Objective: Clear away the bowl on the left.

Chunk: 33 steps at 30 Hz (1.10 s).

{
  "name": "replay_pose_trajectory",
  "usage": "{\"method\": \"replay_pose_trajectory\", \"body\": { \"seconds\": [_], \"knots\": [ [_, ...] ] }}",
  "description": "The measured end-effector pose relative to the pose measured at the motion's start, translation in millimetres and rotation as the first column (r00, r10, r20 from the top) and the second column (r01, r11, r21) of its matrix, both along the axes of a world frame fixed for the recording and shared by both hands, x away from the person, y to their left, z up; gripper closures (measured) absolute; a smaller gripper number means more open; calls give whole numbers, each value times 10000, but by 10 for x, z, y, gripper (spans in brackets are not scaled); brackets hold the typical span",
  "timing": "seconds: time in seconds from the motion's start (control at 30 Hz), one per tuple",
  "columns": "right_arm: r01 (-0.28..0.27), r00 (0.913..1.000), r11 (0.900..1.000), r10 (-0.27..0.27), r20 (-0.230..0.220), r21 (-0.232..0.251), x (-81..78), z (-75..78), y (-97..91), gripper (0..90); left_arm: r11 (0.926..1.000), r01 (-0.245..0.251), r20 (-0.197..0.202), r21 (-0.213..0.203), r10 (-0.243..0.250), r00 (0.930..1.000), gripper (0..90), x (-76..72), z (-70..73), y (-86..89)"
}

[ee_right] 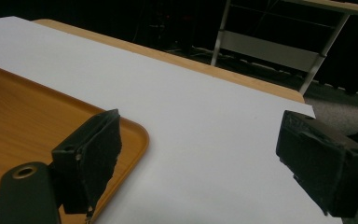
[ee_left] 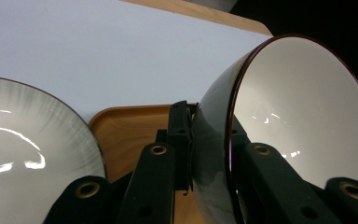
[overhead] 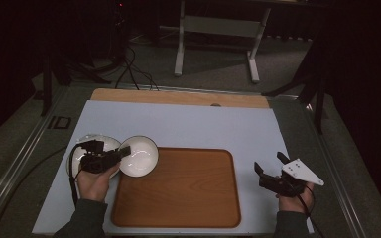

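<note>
A white bowl (overhead: 140, 155) with a dark rim hangs tilted over the top left corner of the wooden tray (overhead: 178, 191). My left gripper (overhead: 123, 151) is shut on the bowl's rim; in the left gripper view the bowl (ee_left: 303, 121) has one jaw inside and one outside its wall. A second white dish (overhead: 90, 147) lies on the table under that hand, seen as the dish (ee_left: 23, 158) at the left. My right gripper (overhead: 269, 163) stands open at the right of the tray, nothing between its fingertips (ee_right: 98, 144).
A pale blue mat (overhead: 188, 124) covers the table, with a wooden strip (overhead: 178, 96) along its far edge. Beyond the table stand a white metal frame (overhead: 218, 29) and dark stands with cables on the floor.
</note>
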State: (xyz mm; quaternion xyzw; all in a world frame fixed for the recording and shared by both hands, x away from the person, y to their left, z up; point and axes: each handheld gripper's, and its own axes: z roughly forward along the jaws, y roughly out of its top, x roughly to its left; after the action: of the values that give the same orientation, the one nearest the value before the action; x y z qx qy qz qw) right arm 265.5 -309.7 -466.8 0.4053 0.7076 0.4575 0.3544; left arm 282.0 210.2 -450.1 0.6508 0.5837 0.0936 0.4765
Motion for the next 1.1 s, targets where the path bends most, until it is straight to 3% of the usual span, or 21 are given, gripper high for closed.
{"method": "replay_pose_trajectory", "body": {
  "seconds": [1.1],
  "knots": [
    [19, 10000, 10000, -19, 58, -2, -7, 2, -1, 137, 9967, 701, -195, 403, -694, 9974, 806, 27, -75, -287]
  ]
}}
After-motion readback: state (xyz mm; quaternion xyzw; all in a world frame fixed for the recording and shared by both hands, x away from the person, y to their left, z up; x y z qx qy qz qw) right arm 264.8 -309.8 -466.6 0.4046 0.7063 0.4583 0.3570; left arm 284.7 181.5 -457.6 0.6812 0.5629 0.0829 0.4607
